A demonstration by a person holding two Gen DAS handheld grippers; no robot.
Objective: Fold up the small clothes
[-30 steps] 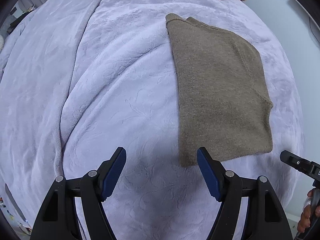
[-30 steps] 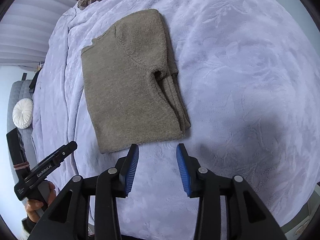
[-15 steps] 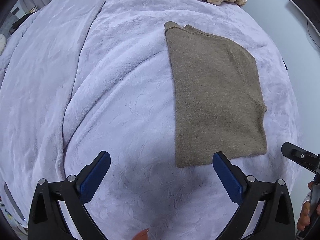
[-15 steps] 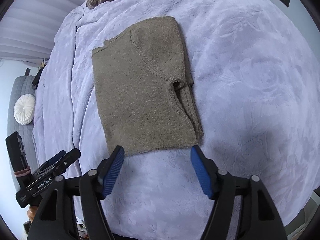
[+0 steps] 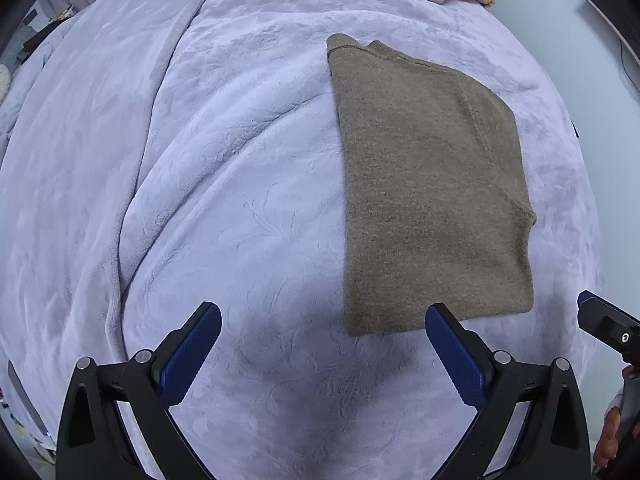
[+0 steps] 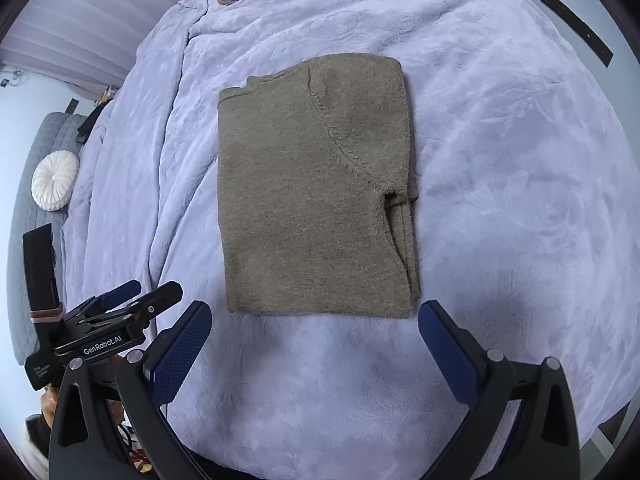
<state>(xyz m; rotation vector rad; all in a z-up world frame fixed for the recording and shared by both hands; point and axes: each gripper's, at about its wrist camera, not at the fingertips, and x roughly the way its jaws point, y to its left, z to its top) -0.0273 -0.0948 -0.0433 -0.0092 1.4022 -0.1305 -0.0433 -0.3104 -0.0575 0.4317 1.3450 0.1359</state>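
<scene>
- The left gripper (image 5: 323, 322) spread its jaws from a narrower gap to a wide one, with only the lavender blanket (image 5: 240, 200) between the pads and nothing held.
- The right gripper (image 6: 315, 318) went from nearly closed to wide apart, and its jaws were opening at this moment, with nothing held.
- The right gripper drew back and up from the folded brown sweater (image 6: 316, 184); the sweater's near hem, which had met the fingertips, now lay just beyond them and squarer in its view.
</scene>
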